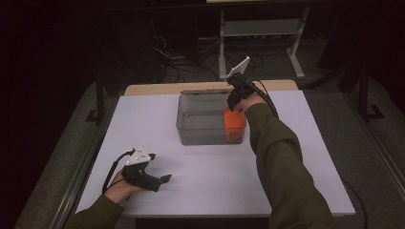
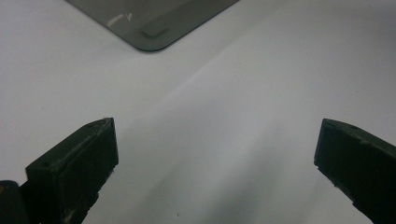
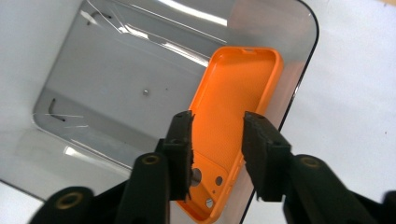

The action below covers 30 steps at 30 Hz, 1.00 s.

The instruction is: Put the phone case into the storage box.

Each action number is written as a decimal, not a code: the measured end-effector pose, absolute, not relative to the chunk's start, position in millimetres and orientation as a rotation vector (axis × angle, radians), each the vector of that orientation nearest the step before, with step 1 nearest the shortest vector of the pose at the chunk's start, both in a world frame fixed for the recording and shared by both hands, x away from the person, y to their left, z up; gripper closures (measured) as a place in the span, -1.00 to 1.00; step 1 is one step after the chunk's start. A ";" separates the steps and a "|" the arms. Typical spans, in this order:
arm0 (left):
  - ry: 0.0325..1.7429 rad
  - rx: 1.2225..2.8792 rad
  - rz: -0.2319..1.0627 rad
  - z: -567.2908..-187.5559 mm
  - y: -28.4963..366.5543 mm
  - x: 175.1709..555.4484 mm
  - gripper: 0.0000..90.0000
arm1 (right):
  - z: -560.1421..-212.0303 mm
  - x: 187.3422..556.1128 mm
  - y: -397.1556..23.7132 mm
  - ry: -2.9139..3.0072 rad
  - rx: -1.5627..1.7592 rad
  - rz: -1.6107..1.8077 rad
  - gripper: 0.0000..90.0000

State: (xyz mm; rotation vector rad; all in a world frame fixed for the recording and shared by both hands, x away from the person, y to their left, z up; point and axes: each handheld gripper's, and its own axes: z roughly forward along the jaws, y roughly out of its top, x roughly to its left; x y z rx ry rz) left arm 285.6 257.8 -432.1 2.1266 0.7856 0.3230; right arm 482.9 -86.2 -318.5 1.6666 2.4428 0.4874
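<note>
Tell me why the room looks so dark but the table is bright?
High view: light falls on the white table, the background stays dim. Right gripper view: glare streaks on the clear bin beside the orange phone case. Left gripper view: the black jaws look soft and blurry.

dim lab: cables [image 1: 181, 67], metal rack [image 1: 260, 28].
</note>
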 end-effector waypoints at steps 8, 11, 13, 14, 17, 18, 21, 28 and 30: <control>0.788 2.121 0.318 -432.2 258.0 286.9 -1.00 | -312.3 474.7 -91.9 2.443 1.581 0.589 -0.07; 0.782 2.125 0.313 -432.5 257.4 288.5 -1.00 | -312.6 471.2 -95.4 2.442 1.543 0.623 -0.23; 0.783 2.128 0.311 -433.1 257.6 288.9 -1.00 | -313.3 469.0 -98.9 2.442 1.513 0.653 -0.37; 0.782 2.131 0.312 -433.3 258.0 289.1 -1.00 | -313.4 467.7 -100.2 2.438 1.500 0.661 -0.42; 0.785 2.132 0.313 -433.4 259.8 289.4 -1.00 | -315.6 464.3 -105.7 2.435 1.450 0.700 -0.60; 0.787 2.130 0.313 -433.4 260.2 289.6 -1.00 | -317.3 463.2 -108.5 2.439 1.446 0.729 -0.64; 0.789 2.127 0.311 -433.2 260.6 289.6 -1.00 | -321.5 459.7 -113.8 2.425 1.409 0.785 -0.72; 0.792 2.128 0.310 -434.0 261.7 289.4 -1.00 | -324.6 447.7 -124.5 2.412 1.267 0.925 -0.95; 0.794 2.126 0.314 -434.0 262.3 290.1 -1.00 | -324.6 443.9 -127.3 2.410 1.245 0.968 -0.97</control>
